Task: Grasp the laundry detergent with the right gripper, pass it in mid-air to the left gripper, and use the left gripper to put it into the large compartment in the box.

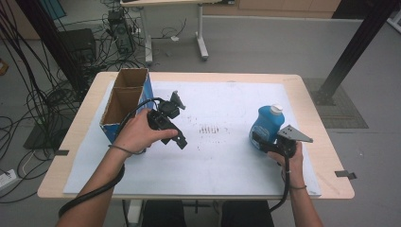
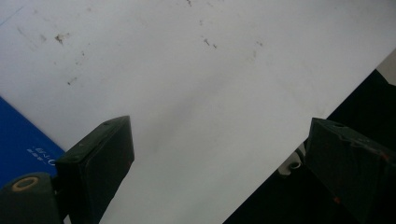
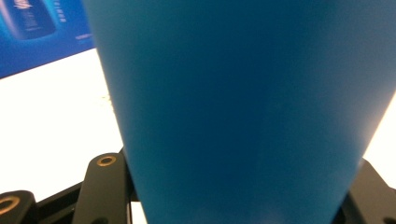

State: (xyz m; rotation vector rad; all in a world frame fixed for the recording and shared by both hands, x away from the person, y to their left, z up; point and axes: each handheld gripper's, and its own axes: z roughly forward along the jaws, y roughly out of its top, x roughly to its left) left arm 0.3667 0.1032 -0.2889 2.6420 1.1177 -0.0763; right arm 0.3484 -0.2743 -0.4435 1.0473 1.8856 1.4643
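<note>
A: Your right hand-held gripper [image 1: 259,142] is clamped on the blue bottle [image 1: 266,124], low on its body. The bottle stands upright near the right edge of the tabletop [image 1: 302,81], on the white sheet [image 1: 222,161], white cap up.

B: And your left hand-held gripper [image 1: 182,142]?

A: Its jaws stand wide apart with nothing between them; in the left gripper view you look past them at bare white sheet. It hangs just beside the open cardboard box [image 1: 126,101] near the left edge of the tabletop.

B: So what can go wrong for you from here?

A: I'd judge the grip first. You hold the bottle near its base, so most of its weight sits above the jaws. Lift or swing it fast and it may pivot in the pads and tip toward the far edge.

B: And the box?

A: It is tall and narrow, with two compartments. If you bring the bottle over at a tilt, its base could catch the rim and push the box toward the left edge, because your left hand-held gripper is not bracing it.

B: Anything else?

A: The cable [image 1: 94,191] trailing from your left hand-held gripper could drag on the box as you move.
</note>
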